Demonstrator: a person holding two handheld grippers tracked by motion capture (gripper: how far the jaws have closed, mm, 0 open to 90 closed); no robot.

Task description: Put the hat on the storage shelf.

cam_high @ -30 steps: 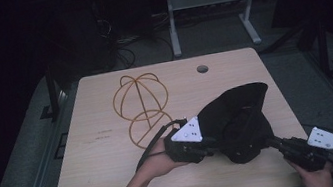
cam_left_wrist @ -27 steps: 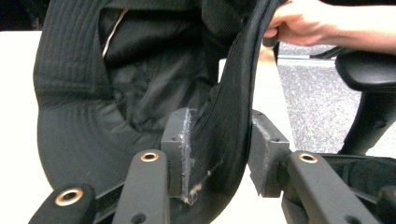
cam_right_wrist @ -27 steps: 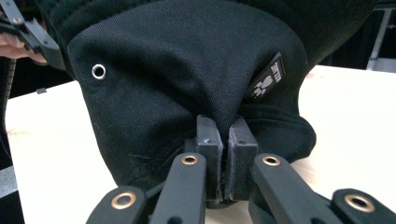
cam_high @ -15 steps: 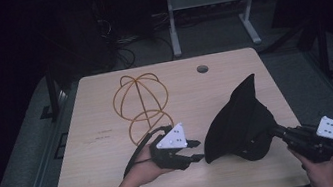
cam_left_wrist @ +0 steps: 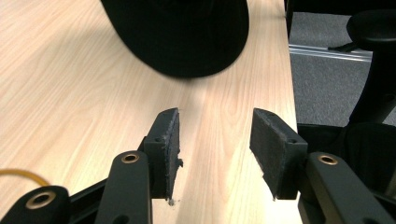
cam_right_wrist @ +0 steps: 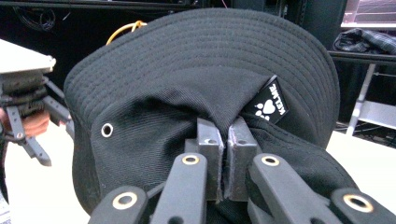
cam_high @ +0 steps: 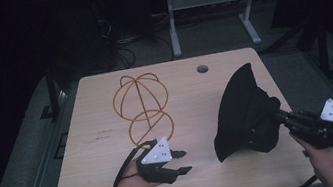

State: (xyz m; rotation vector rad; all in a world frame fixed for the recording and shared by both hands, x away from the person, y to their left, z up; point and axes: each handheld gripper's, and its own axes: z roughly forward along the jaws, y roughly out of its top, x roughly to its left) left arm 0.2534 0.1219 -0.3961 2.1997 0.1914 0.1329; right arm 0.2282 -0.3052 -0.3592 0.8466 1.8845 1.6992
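Your right gripper [cam_high: 279, 117] has its jaws pressed together on a fold of the black bucket hat [cam_high: 246, 113]. In the right gripper view the two pads [cam_right_wrist: 209, 140] sit flat against each other with cloth from the hat's crown squeezed between them, right below the little black label with the white paw print [cam_right_wrist: 268, 106]. The brim fans out above and behind the pads, and one metal eyelet [cam_right_wrist: 107, 129] sits off to the left of them. From the high view the hat hangs off the front of that gripper, tipped up on edge with its lower rim at the table [cam_high: 190, 95], so it looks mostly carried by your grip.

Your left gripper [cam_high: 179, 162] is spread, and its jaws have just been opening. In the left gripper view the two pads [cam_left_wrist: 171, 148] stand well apart with bare wood between them and nothing caught in the gap. The hat's dark brim is out in front of those jaws, near but clear of the tips. From above, this gripper sits low over the near side of the table, pointing across toward the hat and your other hand.

The gold wire hat stand [cam_high: 142, 106] is on the far side of your left gripper, just beyond its back end, and well off to the side of the hat. A round cable hole [cam_high: 202, 69] in the tabletop sits farther out, beyond both tools.
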